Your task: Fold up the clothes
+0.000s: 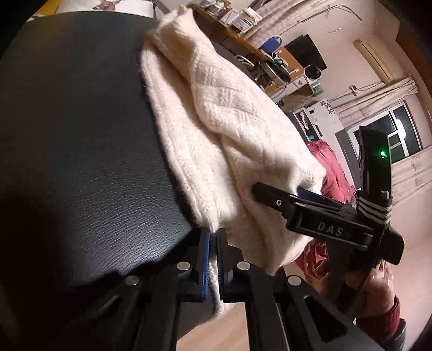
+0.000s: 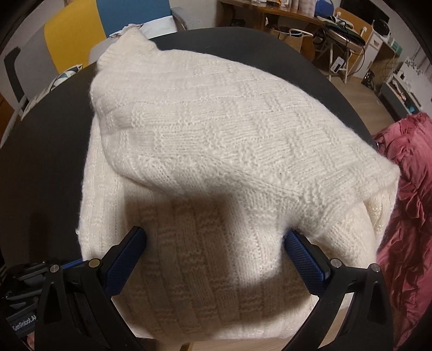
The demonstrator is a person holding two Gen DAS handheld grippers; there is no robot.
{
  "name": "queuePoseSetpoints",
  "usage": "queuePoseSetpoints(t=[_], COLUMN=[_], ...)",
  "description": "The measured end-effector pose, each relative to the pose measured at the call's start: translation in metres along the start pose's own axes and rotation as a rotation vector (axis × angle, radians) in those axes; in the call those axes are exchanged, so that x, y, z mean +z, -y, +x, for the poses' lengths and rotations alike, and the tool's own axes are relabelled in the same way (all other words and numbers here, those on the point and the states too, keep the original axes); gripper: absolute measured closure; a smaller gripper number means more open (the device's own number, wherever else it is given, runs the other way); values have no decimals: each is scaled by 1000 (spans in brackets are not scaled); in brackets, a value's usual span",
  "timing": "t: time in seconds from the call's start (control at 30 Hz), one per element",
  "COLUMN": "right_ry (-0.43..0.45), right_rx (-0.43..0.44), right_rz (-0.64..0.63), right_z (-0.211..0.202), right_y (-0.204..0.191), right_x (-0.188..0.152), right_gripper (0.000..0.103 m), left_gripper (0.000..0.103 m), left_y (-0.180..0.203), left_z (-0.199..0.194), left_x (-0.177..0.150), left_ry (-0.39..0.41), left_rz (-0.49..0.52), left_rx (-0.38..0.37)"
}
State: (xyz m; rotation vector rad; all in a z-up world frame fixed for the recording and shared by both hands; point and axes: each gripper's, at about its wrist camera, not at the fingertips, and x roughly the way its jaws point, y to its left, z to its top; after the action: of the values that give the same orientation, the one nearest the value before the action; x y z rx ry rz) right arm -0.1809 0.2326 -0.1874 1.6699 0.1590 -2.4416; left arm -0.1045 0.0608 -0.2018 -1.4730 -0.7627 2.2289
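A cream knitted sweater (image 2: 216,140) lies partly folded on a round black table (image 2: 40,167), its near edge hanging over the table's front rim. It also shows in the left wrist view (image 1: 216,129). My left gripper (image 1: 213,243) is shut on the sweater's near hem at the table edge. My right gripper (image 2: 216,237) is open, its blue-padded fingers (image 2: 305,256) spread over the sweater's lower part just above the fabric. The right gripper also shows in the left wrist view (image 1: 270,193), reaching onto the sweater from the right.
A crumpled dark red cloth (image 2: 410,205) lies on the floor to the right of the table. A cluttered wooden desk (image 2: 291,16) stands at the back. A chair with yellow and blue panels (image 2: 75,29) stands behind the table on the left.
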Motion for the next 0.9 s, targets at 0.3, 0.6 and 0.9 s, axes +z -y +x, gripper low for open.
queuePoseSetpoints(t=[0.3,0.6,0.9], right_ry=[31,21,-38], right_rx=[-38,-40,-164], right_rz=[-30,15,17], right_z=[-5,4,28], right_y=[-22,-51,-105], right_x=[2,26,49], right_gripper=[0,0,0], left_gripper=[100,100,99], left_y=[-31,-108,-172], left_z=[-44,-124,-177], left_x=[0,13,-2], left_ry=[121,265,238], left_rz=[-47,-165,-148], left_rx=[65,157,234])
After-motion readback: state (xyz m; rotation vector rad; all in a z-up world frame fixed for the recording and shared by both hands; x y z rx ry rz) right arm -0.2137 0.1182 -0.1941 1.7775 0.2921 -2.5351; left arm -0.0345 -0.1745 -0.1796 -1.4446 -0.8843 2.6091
